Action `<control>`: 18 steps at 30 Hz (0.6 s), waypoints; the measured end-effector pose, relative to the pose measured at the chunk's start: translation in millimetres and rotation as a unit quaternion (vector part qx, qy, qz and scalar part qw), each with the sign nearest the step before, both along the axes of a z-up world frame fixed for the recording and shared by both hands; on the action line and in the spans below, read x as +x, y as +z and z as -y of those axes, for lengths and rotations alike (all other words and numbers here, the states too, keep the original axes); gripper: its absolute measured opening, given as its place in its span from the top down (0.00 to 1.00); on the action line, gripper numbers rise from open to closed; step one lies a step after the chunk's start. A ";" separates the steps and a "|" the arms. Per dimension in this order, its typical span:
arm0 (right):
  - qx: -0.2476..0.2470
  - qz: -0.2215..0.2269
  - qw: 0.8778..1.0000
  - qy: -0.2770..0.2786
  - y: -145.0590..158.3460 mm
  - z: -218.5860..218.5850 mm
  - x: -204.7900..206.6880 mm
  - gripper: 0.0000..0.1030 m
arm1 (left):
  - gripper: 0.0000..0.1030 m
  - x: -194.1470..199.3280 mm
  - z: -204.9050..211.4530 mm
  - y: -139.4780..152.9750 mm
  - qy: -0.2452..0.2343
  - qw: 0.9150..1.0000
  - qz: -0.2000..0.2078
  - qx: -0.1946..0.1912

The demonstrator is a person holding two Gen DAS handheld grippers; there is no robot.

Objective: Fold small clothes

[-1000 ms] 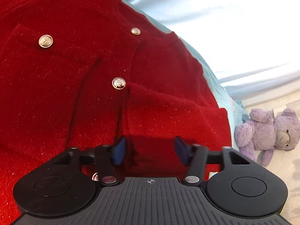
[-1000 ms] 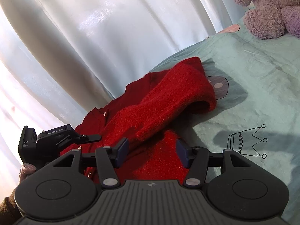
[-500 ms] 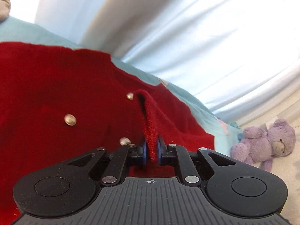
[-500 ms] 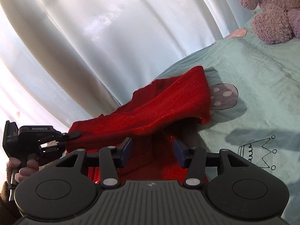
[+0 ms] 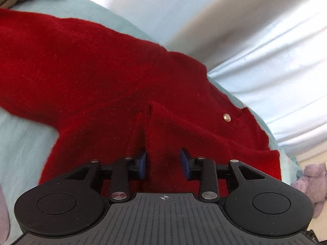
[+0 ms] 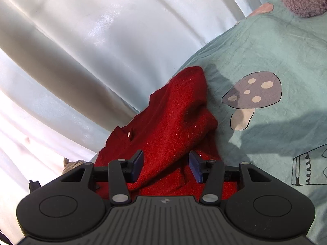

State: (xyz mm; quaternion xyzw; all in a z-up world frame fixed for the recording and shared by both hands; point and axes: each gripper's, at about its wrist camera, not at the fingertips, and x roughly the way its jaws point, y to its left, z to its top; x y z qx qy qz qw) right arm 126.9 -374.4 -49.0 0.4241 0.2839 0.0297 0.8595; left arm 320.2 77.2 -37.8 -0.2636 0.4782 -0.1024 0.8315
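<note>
Released since before, one red cardigan [image 5: 114, 77], left hand-held gripper [image 5: 163, 164] and right hand-held gripper [image 6: 166, 166] both spread wide.

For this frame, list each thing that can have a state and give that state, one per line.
left gripper: jaws open, a raised fold of cloth between them
right gripper: jaws open, over the cloth
red cardigan: lying on the bedsheet, partly folded over, rumpled
gold button: showing, facing up
purple teddy bear: lying on the bed

Left tongs [image 5: 163, 164] parted (blue pads), right tongs [image 6: 166, 166] parted wider
</note>
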 end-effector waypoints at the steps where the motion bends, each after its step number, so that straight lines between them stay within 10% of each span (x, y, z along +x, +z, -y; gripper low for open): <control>1: 0.014 -0.002 1.000 -0.005 -4.2 3.0 4.1 0.53 | 0.65 2.4 -0.1 -0.5 -0.001 1.000 0.002 -0.008; 4: 0.067 -0.012 0.997 -0.024 -17.4 12.5 15.1 0.60 | 0.87 7.7 5.1 1.5 -0.013 1.000 0.007 -0.002; 12: 0.118 -0.014 0.992 -0.035 -29.9 16.4 33.0 0.86 | 0.88 9.1 8.4 46.2 -0.001 0.997 0.078 0.025; 18: 0.134 -0.009 0.991 -0.024 -33.1 11.6 41.7 0.71 | 0.88 17.2 -11.9 58.7 0.029 0.995 0.089 0.038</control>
